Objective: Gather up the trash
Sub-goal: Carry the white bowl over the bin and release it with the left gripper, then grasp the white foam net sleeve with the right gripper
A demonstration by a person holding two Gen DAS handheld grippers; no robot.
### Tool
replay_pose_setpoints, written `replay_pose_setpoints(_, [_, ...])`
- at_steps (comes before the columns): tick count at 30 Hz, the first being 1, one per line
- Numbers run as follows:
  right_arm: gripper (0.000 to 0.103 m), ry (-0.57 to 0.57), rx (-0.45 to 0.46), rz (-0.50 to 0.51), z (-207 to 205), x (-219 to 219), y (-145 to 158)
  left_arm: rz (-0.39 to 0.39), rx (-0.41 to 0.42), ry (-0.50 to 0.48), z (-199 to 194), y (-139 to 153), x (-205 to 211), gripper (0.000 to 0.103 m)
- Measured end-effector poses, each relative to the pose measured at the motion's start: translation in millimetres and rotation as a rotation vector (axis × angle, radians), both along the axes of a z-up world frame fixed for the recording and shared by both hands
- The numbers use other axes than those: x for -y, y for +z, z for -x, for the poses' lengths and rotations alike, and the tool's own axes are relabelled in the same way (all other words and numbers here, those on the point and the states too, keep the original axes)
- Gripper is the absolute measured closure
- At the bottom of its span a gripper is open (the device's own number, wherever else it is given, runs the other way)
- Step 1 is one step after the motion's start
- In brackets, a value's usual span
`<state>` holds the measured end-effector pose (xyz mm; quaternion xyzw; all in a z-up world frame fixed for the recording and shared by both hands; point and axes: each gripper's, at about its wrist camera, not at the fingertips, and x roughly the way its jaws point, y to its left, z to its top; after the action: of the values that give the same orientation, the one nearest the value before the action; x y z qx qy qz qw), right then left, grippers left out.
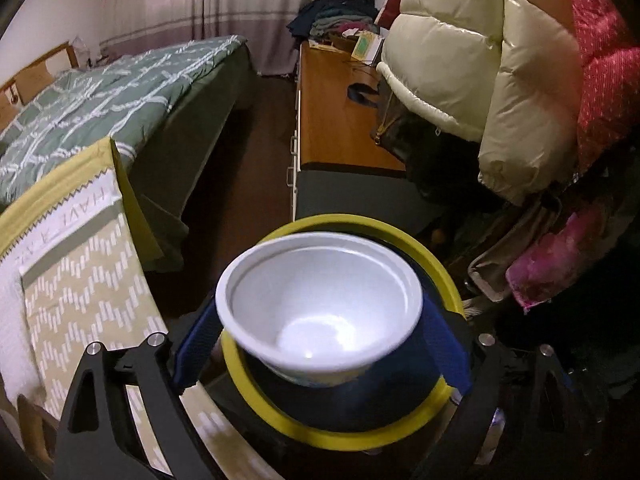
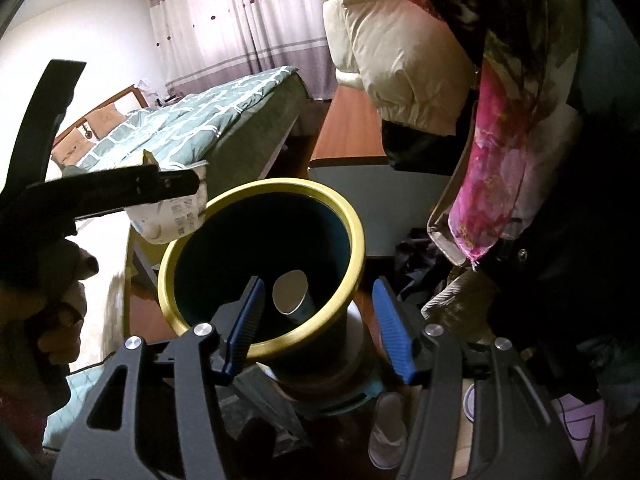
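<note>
There are two grippers: the left gripper [image 1: 320, 340] and the right gripper [image 2: 320, 320], and each one has two blue fingers. I count one white bowl [image 1: 320, 308] and one trash bin [image 2: 260, 264] with a yellow rim. Inside the bin lies one paper cup [image 2: 291, 293]. The room has one bed [image 1: 108, 96], one wooden cabinet top [image 1: 340, 120] and one curtain [image 2: 240, 20]. On the right hang two puffy jackets, one cream jacket [image 1: 452, 60] and one red jacket [image 1: 600, 60], and one pink floral cloth [image 2: 496, 176]. One hand [image 2: 52, 316] of the person is visible.
</note>
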<state>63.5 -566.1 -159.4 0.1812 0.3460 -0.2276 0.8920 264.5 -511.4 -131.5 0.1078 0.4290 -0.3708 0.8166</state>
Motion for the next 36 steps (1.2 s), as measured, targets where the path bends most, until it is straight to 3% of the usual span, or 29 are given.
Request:
replay_pose_setpoints(8, [0.048, 0.025, 0.0, 0.007, -8.1, -10.7, 2.3, 0.037, 0.049, 0.028, 16.9, 37.7, -55.0, 0.006])
replay_pose_setpoints(14, [0.047, 0.059, 0.006, 0.022, -15.9, -25.5, 8.5, 0.117, 0.115, 0.087, 31.7, 76.1, -127.5, 0.005])
replay_pose_setpoints(18, [0.046, 0.102, 0.003, 0.026, -27.6, -42.2, 11.2, 0.125, 0.213, 0.19, 38.0, 98.1, -191.4, 0.005])
replay_pose_setpoints(25, [0.046, 0.214, -0.007, 0.04, -59.8, -92.3, 16.3, 0.09, 0.387, 0.454, 45.0, 120.8, -319.2, 0.005])
replay_pose_setpoints(30, [0.046, 0.306, -0.013, 0.059, -88.0, -138.2, 24.0, 0.089, 0.447, 0.602, 39.5, 123.2, -397.0, 0.005])
replay_pose_setpoints(36, [0.046, 0.411, -0.014, 0.081, -120.8, -200.6, 34.0, 0.101, 0.449, 0.706, 28.0, 112.7, -465.1, 0.005])
